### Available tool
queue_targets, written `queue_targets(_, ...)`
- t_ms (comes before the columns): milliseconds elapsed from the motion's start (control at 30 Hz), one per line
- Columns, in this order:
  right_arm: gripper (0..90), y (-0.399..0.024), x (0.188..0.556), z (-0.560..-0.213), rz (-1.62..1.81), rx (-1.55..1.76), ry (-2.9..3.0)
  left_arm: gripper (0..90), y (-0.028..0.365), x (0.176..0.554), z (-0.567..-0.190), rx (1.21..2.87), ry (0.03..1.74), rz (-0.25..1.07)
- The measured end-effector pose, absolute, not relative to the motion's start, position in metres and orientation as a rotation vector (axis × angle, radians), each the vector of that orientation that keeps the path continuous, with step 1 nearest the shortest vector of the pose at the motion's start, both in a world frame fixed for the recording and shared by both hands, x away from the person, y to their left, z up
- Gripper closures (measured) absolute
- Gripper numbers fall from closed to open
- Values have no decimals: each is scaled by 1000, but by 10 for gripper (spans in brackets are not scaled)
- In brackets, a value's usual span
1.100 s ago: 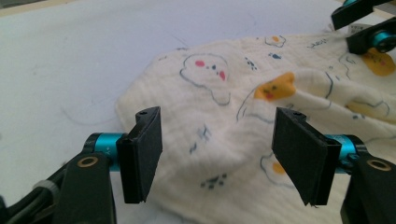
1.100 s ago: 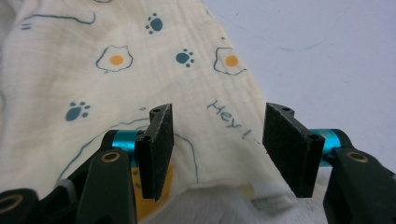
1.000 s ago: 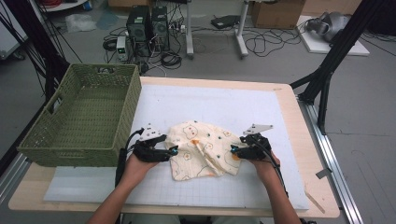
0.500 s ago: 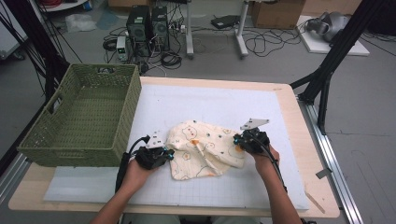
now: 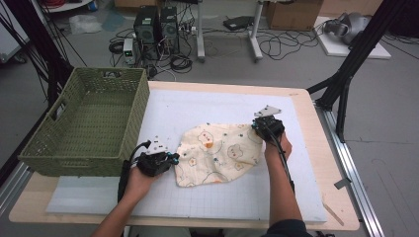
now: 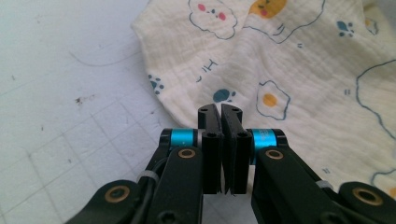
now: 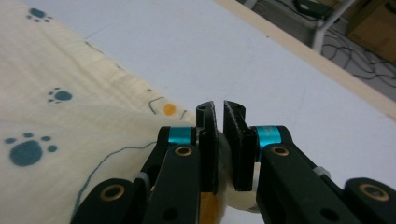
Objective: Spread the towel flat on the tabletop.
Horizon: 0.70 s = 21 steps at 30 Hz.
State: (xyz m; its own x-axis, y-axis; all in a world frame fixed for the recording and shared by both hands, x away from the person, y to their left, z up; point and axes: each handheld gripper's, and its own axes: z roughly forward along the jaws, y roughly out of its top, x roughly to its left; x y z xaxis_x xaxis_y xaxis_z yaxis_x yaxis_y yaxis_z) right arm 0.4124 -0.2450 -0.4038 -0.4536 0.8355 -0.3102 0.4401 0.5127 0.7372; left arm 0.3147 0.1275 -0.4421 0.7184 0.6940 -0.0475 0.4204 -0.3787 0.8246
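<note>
High view: we see the cream printed cloth (image 5: pixel 220 153) lying partly spread on the white gridded mat (image 5: pixel 207 106) that covers the bench (image 5: pixel 323 163), to the right of the green woven basket (image 5: pixel 84 126). Our left gripper (image 5: pixel 165 160) sits at the cloth's left edge, and our right gripper (image 5: pixel 264 127) sits at its upper right corner; the two are well apart, with the cloth between them. Left gripper view: the jaws have just closed and now stand pressed together, but we cannot tell from this view whether any fabric is caught between them, as the cloth edge (image 6: pixel 187 100) lies just beyond their tips. Right gripper view: the jaws have just closed and pinch a fold of the cloth (image 7: pixel 70 116), with cream fabric bulging between and beneath them
</note>
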Motion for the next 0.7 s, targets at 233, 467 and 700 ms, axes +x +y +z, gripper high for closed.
queue_targets(233,577,-250,406,-397,937,1094,2064,853,128,315,-441,2005,839,384)
queue_targets(467,512,-268,370,-380,1151,1016,2086,655,128,315,-441,1952,857,384)
queue_targets(700,575,-267,316,-397,1249,840,2285,588,127,314,-439,1937,849,395)
